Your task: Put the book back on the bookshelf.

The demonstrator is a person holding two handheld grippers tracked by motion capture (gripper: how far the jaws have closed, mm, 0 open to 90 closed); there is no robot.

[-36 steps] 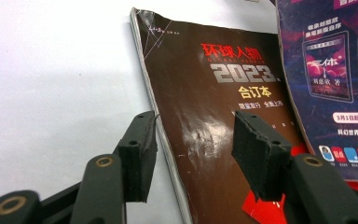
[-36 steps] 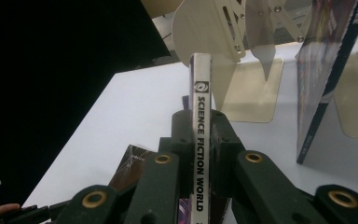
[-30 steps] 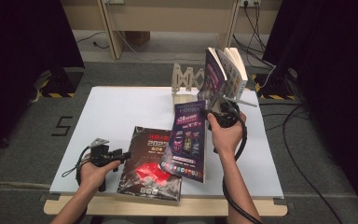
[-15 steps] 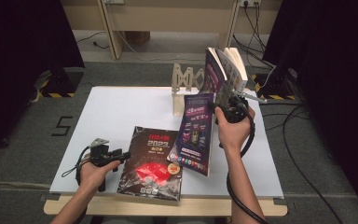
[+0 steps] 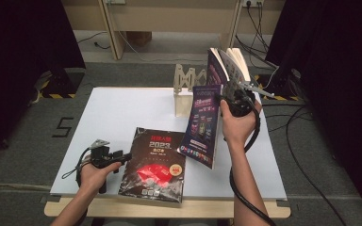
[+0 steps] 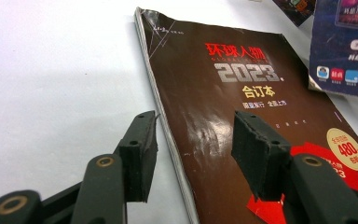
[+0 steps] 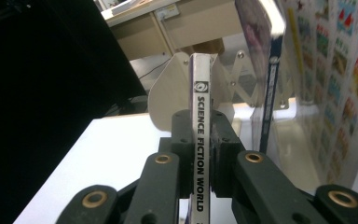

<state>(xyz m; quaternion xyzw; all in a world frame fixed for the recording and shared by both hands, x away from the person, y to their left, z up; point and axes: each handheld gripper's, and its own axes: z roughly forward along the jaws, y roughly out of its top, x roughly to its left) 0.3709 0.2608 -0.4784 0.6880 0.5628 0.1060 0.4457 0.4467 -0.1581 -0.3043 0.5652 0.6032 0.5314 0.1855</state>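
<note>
On the white rectangular surface (image 5: pixel 122 113) lies a thick dark-brown glossy volume (image 5: pixel 154 165), its spine edge between the left gripper (image 6: pixel 193 144)'s parted fingers — untouched. The right gripper (image 7: pixel 200 140) (hand raised, near the wooden rack (image 5: pixel 188 87)) clamps a thin purple magazine (image 5: pixel 202 125) by its spine — hanging tilted above the surface.

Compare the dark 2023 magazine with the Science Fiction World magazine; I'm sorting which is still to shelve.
The dark 2023 magazine lies flat on the table; the Science Fiction World magazine is raised, tilted. The right gripper clamps the latter's spine; the left gripper straddles the former's edge, open. Both are glossy softcovers.
</note>
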